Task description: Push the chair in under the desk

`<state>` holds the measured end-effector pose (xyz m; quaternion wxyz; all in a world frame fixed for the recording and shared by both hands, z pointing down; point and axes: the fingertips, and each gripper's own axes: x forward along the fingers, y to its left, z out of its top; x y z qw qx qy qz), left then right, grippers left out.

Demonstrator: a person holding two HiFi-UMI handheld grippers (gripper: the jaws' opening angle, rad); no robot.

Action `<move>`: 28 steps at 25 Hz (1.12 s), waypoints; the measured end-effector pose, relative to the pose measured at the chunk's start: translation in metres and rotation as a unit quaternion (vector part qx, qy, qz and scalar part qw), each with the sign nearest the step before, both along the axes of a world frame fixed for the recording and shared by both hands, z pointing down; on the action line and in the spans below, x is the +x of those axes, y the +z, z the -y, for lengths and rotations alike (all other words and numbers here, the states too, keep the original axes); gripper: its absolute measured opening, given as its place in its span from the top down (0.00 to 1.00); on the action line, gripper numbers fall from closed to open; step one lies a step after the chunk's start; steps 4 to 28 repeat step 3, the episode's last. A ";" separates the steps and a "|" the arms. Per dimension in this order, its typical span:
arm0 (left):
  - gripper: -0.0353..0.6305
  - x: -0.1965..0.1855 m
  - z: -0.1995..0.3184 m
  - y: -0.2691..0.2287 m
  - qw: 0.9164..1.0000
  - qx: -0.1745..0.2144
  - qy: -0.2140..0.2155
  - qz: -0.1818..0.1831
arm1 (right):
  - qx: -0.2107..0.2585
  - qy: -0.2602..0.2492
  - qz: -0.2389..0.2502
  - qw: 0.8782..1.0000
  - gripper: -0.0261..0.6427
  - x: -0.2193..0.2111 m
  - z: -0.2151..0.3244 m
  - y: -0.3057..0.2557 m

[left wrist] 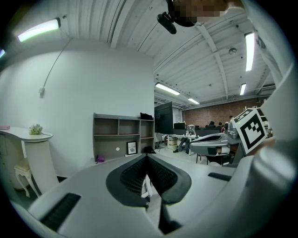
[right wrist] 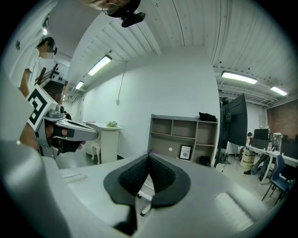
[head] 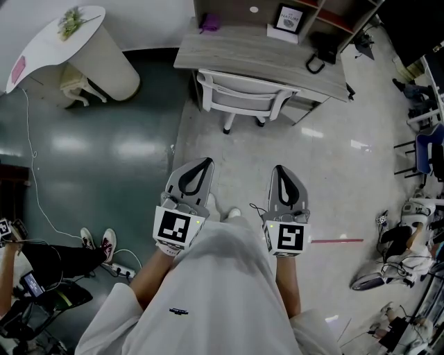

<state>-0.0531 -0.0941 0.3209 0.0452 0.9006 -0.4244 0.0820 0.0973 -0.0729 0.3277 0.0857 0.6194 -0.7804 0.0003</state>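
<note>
My left gripper (head: 205, 162) and right gripper (head: 280, 170) hover side by side above the pale floor (head: 333, 173), each with its jaws pressed together and nothing between them. Both point toward the white chair (head: 244, 97), which stands well ahead of them and untouched. Its backrest faces me and its seat is partly beneath the grey wooden desk (head: 257, 54). A framed picture (head: 288, 19) sits on the desk, and a white round table (head: 83, 41) stands off to the left.
</note>
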 end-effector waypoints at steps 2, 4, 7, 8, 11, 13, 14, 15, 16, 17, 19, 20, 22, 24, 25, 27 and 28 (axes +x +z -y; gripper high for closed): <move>0.94 0.000 0.001 0.004 1.000 -0.010 0.004 0.003 | 0.001 0.001 -0.001 1.000 0.94 0.000 0.002 0.000; 0.94 0.000 0.001 0.006 1.000 -0.015 0.007 0.004 | 0.002 0.001 -0.001 1.000 0.94 0.000 0.003 0.000; 0.94 0.000 0.001 0.006 1.000 -0.015 0.007 0.004 | 0.002 0.001 -0.001 1.000 0.94 0.000 0.003 0.000; 0.94 0.000 0.001 0.006 1.000 -0.015 0.007 0.004 | 0.002 0.001 -0.001 1.000 0.94 0.000 0.003 0.000; 0.94 0.000 0.001 0.006 1.000 -0.015 0.007 0.004 | 0.002 0.001 -0.001 1.000 0.94 0.000 0.003 0.000; 0.94 0.000 0.001 0.006 1.000 -0.015 0.007 0.004 | 0.002 0.001 -0.001 1.000 0.94 0.000 0.003 0.000; 0.94 0.000 0.001 0.006 1.000 -0.015 0.007 0.004 | 0.002 0.001 -0.001 1.000 0.94 0.000 0.003 0.000; 0.94 0.000 0.001 0.006 1.000 -0.015 0.007 0.004 | 0.002 0.001 -0.001 1.000 0.94 0.000 0.003 0.000; 0.94 0.000 0.001 0.006 1.000 -0.015 0.007 0.004 | 0.002 0.001 -0.001 1.000 0.94 0.000 0.003 0.000; 0.94 0.000 0.001 0.006 1.000 -0.015 0.007 0.004 | 0.002 0.001 -0.001 1.000 0.94 0.000 0.003 0.000; 0.94 0.000 0.001 0.006 1.000 -0.015 0.007 0.004 | 0.002 0.001 -0.001 1.000 0.94 0.000 0.003 0.000; 0.94 0.000 0.001 0.006 1.000 -0.015 0.007 0.004 | 0.002 0.001 -0.001 1.000 0.94 0.000 0.003 0.000; 0.94 0.000 0.001 0.006 1.000 -0.015 0.007 0.004 | 0.002 0.001 -0.001 1.000 0.94 0.000 0.003 0.000; 0.94 0.000 0.001 0.006 1.000 -0.015 0.007 0.004 | 0.002 0.001 -0.001 1.000 0.94 0.000 0.003 0.000; 0.94 0.000 0.001 0.006 1.000 -0.015 0.007 0.004 | 0.002 0.001 -0.001 1.000 0.94 0.000 0.003 0.000; 0.94 0.000 0.001 0.006 1.000 -0.015 0.007 0.004 | 0.002 0.001 -0.001 1.000 0.94 0.000 0.003 0.000; 0.94 0.000 0.001 0.006 1.000 -0.015 0.007 0.004 | 0.002 0.001 -0.001 1.000 0.94 0.000 0.003 0.000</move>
